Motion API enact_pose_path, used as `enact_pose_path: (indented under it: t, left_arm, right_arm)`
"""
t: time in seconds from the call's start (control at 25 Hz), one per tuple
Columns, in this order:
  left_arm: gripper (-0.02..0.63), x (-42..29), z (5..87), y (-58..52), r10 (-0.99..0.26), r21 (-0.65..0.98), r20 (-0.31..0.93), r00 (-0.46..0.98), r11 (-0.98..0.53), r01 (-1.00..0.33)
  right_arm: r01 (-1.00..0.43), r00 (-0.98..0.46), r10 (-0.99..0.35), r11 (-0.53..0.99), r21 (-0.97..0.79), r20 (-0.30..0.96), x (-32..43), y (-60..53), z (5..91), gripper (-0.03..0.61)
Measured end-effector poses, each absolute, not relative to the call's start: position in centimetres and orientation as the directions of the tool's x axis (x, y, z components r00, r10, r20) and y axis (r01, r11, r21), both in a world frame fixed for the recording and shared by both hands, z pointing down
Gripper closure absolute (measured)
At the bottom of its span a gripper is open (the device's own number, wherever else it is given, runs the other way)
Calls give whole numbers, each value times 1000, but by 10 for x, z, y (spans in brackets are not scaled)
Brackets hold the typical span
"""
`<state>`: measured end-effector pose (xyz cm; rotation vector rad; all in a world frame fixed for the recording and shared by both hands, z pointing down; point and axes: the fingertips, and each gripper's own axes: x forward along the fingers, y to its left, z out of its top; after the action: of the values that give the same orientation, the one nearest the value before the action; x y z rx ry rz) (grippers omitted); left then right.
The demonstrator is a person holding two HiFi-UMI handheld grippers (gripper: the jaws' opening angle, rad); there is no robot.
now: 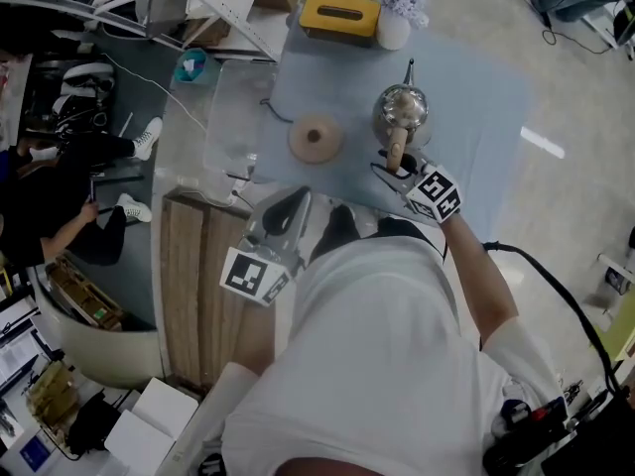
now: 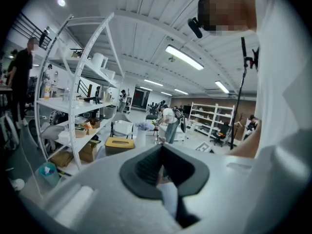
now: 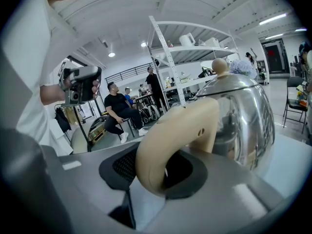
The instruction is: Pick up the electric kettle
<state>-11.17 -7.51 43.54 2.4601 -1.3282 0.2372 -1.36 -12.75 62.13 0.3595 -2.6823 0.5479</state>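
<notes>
1. Blue-grey surface fills the head view and carries the electric kettle, upright beside a round wooden disc. My right gripper is at its handle, and my left gripper sits near my body.
2. Left gripper view: jaws together, nothing between them.
3. Right gripper view: jaws clamp the cream handle. I judge the grasp made and the lift still to do.

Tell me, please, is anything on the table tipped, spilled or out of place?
Nothing stands out. The kettle stands upright on the cloth beside the disc; the box and vase sit at the far edge. No spill shows.
</notes>
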Motion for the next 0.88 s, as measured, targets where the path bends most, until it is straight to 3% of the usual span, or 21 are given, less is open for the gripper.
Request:
enact_pose_path:
  t: [0.88]
  left_arm:
    - [611,-98,436,-96,-770,217,291,568,-526,-823]
  right_arm:
    - [-406,-870,-248,851,-333,426,18,-179,640,445]
